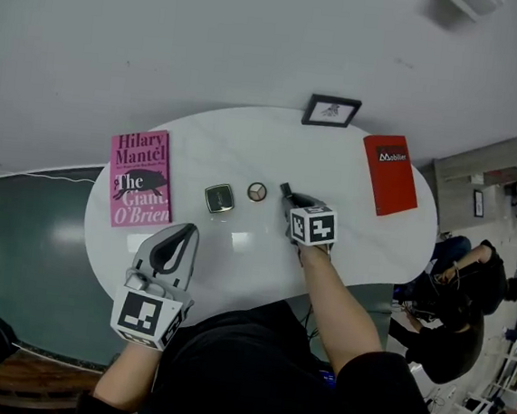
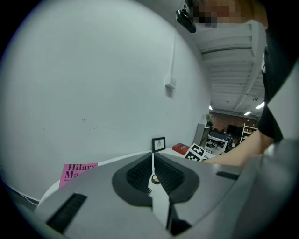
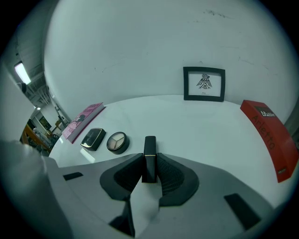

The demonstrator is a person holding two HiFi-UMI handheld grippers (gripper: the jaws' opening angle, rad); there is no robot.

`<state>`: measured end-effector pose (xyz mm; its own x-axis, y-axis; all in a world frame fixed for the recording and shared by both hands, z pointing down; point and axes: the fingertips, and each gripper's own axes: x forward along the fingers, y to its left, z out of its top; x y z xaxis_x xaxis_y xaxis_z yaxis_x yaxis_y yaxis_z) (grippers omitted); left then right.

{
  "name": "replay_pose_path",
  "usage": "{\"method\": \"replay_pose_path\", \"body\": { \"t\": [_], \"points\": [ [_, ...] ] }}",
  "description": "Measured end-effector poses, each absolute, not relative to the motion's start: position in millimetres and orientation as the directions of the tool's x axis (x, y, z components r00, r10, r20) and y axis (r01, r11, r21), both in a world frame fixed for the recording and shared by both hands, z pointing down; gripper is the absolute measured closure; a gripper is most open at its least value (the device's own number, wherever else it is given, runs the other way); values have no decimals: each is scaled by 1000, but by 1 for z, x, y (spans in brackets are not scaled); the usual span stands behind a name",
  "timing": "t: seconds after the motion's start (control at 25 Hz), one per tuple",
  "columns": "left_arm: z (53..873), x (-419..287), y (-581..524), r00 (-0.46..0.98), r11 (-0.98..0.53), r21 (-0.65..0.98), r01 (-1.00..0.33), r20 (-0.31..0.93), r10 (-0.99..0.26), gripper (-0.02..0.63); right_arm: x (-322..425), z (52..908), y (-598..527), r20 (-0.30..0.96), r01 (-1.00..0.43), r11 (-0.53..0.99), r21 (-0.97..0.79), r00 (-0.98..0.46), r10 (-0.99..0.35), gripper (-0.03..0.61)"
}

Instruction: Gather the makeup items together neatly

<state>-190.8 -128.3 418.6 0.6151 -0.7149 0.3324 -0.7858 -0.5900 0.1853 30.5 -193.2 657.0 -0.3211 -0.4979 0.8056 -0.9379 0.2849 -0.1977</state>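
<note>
While a square compact (image 3: 93, 138) and round compact (image 3: 117, 141) lie nearby, the right hand-held gripper (image 3: 149, 161) clamps a lipstick (image 3: 150, 145).
Left hand-held gripper (image 2: 153, 161): jaws closed together, empty.

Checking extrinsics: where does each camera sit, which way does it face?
Head view: on the head, steeply down at white table; left claw, right claw, right forearm show.
Left gripper view: on left claw, along shut jaws toward wall.
Right gripper view: on right claw, along jaws clamping black lipstick.
All share: framed picture, pink book.
</note>
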Motion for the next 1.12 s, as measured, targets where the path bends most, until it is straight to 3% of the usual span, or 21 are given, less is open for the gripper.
{"method": "replay_pose_path", "body": {
  "t": [0.6, 1.12],
  "points": [
    [437, -181, -143, 616, -584, 209, -784, 375, -693, 591, 17, 661, -198, 777, -934, 233, -270, -354, -521, 443],
    [438, -180, -136, 619, -596, 190, -780, 376, -690, 591, 28, 663, -197, 775, -952, 200, -230, -304, -554, 469]
  ]
}}
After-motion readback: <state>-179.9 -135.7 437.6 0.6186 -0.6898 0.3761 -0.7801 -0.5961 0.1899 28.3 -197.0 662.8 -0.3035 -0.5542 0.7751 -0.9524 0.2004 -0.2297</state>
